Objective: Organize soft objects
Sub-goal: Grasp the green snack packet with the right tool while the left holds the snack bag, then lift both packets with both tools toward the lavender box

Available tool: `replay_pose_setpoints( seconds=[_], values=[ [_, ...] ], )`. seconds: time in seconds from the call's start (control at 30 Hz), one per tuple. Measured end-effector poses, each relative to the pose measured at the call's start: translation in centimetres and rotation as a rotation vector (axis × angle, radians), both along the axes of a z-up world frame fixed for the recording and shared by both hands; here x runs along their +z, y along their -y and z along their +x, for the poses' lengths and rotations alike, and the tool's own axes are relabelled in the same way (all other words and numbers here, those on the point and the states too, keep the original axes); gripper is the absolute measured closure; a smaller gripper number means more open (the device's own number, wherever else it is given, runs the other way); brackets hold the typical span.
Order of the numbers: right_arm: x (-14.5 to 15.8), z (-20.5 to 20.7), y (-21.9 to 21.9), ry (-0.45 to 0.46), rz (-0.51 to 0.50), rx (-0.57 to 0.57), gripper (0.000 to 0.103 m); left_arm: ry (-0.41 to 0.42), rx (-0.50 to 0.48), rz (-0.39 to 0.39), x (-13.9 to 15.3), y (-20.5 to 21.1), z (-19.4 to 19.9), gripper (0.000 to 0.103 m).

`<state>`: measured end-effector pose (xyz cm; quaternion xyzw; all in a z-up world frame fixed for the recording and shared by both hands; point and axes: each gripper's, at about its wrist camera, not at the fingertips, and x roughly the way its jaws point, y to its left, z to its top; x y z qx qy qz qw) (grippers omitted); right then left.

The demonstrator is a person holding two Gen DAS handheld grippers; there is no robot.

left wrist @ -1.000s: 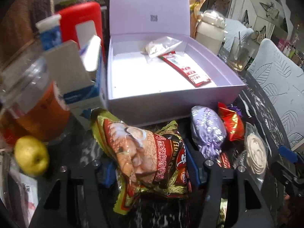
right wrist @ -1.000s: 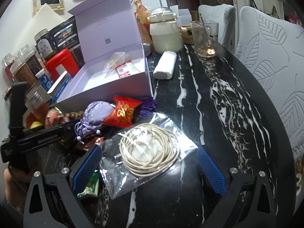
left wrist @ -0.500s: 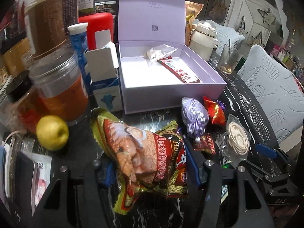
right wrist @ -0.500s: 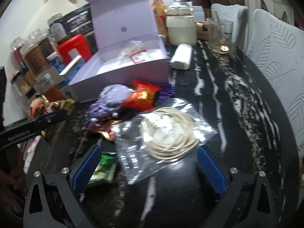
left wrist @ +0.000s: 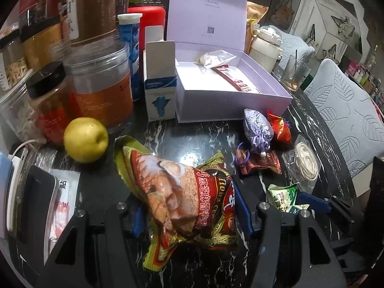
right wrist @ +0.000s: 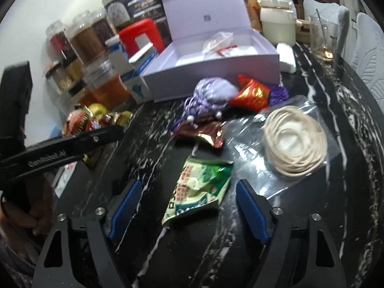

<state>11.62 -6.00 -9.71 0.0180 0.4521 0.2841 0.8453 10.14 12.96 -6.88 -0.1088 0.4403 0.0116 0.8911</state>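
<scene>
Left tongs (left wrist: 189,212) clamp the big snack bag (left wrist: 182,196), lifted above the tabletop (left wrist: 192,139). Right tongs (right wrist: 186,207) gape wide, green packet (right wrist: 199,187) lying between their tips, untouched.

Dim indoor light; glare patch on glossy black marble surface (left wrist: 192,154); right view motion-blurred; heavy fisheye edge distortion, dark corners.

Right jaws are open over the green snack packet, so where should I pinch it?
Pinch the green snack packet across its narrower width at mid-body, coming straight down from above. It lies flat on the table, lengthwise between the open jaws of the right gripper.
</scene>
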Motion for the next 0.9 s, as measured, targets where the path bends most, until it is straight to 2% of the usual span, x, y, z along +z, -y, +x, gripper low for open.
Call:
replay_pose_setpoints(
  seconds=[0.2, 0.3, 0.33, 0.37, 0.5, 0.9],
  values=[
    [-0.5, 0.3, -0.7, 0.019, -0.058, -0.02, 0.022, 0.002, 0.001, -0.009, 0.0, -0.2, -0.3, 0.043],
    [-0.5, 0.3, -0.9, 0.043, -0.123, -0.035, 0.04, 0.0, 0.001, -0.016, -0.1, -0.3, -0.3, 0.043],
    [-0.4, 0.3, -0.9, 0.053, -0.141, -0.041, 0.054, -0.001, 0.001, -0.019, -0.1, -0.3, -0.3, 0.043],
    [-0.5, 0.3, -0.8, 0.06, -0.146, -0.043, 0.057, -0.002, 0.001, -0.022, -0.1, -0.3, -0.4, 0.043],
    [-0.5, 0.2, -0.2, 0.065, -0.13, -0.038, 0.061, -0.004, 0.002, -0.023, -0.1, -0.2, -0.6, 0.043],
    [-0.3, -1.2, 1.2, 0.036, -0.042, -0.032, 0.062, 0.017, -0.019, -0.011, 0.6, 1.1, -2.2, 0.043]
  ],
)
